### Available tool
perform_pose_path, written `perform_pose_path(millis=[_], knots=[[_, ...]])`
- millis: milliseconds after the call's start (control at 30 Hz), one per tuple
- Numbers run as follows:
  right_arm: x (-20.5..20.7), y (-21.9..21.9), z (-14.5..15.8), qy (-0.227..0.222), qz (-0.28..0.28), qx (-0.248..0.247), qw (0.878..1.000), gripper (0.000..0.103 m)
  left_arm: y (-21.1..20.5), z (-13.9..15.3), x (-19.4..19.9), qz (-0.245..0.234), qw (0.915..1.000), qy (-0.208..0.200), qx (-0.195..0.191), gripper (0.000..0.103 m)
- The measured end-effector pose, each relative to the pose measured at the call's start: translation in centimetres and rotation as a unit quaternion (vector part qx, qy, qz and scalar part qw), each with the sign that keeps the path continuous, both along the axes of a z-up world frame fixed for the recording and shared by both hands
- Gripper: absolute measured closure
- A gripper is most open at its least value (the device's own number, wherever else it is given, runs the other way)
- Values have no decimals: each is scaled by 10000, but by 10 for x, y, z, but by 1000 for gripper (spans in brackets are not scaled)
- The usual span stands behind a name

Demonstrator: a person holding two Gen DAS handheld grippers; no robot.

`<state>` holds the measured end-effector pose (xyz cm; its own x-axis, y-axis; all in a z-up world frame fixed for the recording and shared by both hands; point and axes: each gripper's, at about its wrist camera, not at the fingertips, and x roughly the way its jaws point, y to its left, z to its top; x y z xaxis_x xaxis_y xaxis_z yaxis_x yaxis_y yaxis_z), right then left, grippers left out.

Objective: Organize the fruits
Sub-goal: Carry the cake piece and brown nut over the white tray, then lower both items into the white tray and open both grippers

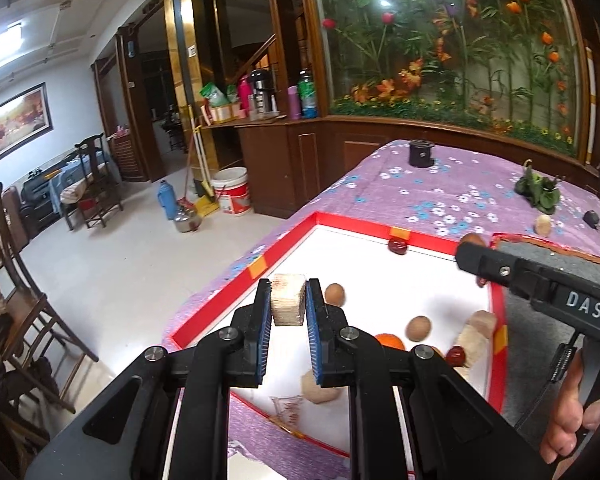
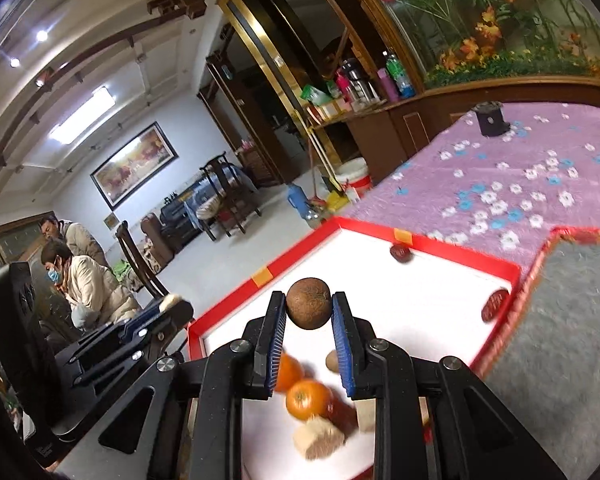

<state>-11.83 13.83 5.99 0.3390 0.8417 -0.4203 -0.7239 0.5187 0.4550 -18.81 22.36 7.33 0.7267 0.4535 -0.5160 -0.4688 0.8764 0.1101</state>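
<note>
Purple flowered cloth (image 1: 440,196) covers the surface, and on it lies a white tray with a red rim (image 1: 284,248). Left tool (image 1: 288,312) is clamped on a pale, cube-shaped fruit piece (image 1: 287,299), held above the tray's left side. Right tool (image 2: 309,322) grips a round brown fruit (image 2: 309,303) between its blue pads, above the tray. Below, inside the tray, lie two oranges (image 2: 308,399), red dates (image 2: 400,253), brown round fruits (image 1: 418,328) and more pale chunks (image 2: 318,438).
</note>
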Motion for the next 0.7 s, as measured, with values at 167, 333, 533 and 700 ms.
perform_pose_path(millis=[167, 333, 533, 700], knots=[[8, -6, -11, -33, -54, -199, 9998, 80, 2, -5, 11, 112, 9998, 134, -11, 89], [10, -10, -15, 55, 54, -237, 9997, 80, -6, -9, 20, 126, 9994, 308, -18, 89], [14, -14, -16, 196, 124, -218, 9995, 80, -10, -9, 22, 187, 9987, 468, 51, 89], [17, -16, -19, 271, 71, -308, 9991, 80, -8, -9, 23, 217, 9984, 517, 15, 89]])
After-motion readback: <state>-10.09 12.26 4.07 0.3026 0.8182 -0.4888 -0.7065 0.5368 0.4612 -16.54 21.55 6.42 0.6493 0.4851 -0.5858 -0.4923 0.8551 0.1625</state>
